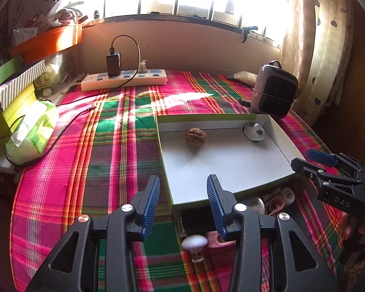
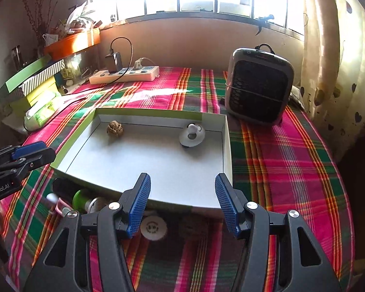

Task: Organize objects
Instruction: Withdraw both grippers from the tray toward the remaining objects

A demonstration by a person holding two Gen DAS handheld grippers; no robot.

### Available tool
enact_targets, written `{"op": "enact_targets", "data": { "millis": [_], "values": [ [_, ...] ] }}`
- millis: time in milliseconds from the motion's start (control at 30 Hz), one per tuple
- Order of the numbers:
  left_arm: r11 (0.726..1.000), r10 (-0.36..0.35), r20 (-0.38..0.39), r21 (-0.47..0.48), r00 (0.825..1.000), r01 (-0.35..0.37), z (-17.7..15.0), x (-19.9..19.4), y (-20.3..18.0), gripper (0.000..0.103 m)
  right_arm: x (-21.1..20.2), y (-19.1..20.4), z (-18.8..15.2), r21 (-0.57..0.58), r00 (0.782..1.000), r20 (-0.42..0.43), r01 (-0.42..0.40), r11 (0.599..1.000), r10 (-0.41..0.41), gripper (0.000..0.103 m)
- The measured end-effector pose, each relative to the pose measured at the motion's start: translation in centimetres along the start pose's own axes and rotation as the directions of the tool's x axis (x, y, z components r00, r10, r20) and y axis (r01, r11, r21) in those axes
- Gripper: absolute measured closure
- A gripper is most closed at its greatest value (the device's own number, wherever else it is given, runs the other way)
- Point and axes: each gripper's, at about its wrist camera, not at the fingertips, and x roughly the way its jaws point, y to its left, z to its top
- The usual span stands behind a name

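I see my left gripper (image 1: 183, 185) and my right gripper (image 2: 182, 182) low in the frame, fingers wide, holding nothing. The white box (image 2: 227, 146) sits mid-frame. Inside, a walnut (image 2: 114, 128) lies upper left, a white toy (image 2: 191, 135) upper right.

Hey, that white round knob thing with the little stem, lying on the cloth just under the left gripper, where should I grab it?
Probably by the white domed cap, coming from above with the left gripper, which is open with nothing between its fingers. The cap is the widest, roundest part; the thin stem and small ring below it look too slender to hold firmly. Mind the pink item close beside it.
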Motion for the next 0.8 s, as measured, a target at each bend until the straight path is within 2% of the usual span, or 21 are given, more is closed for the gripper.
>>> {"op": "enact_targets", "data": {
  "millis": [200,567,800],
  "values": [
    [0.999,-0.023,-0.012,-0.025,1.0,0.023,-2.2,-1.2,1.3,0.064,-1.3,-1.0,-1.7,-0.008,0.998,0.025,0.053,0.999,-0.053,0.047],
    [0.995,-0.081,-0.073,-0.067,0.994,0.077,-4.4,0.2,1.6,0.064,-1.5,-2.9,-4.2,0.028,0.996,-0.013,0.088,0.996,-0.087,0.047],
    [0.99,-0.11,-0.068,-0.093,0.992,0.103,-4.6,0.2,2.0,0.064,-0.5,-3.2,-4.9,0.041,0.997,-0.052,0.051,0.998,-0.049,0.047]
  ]
}}
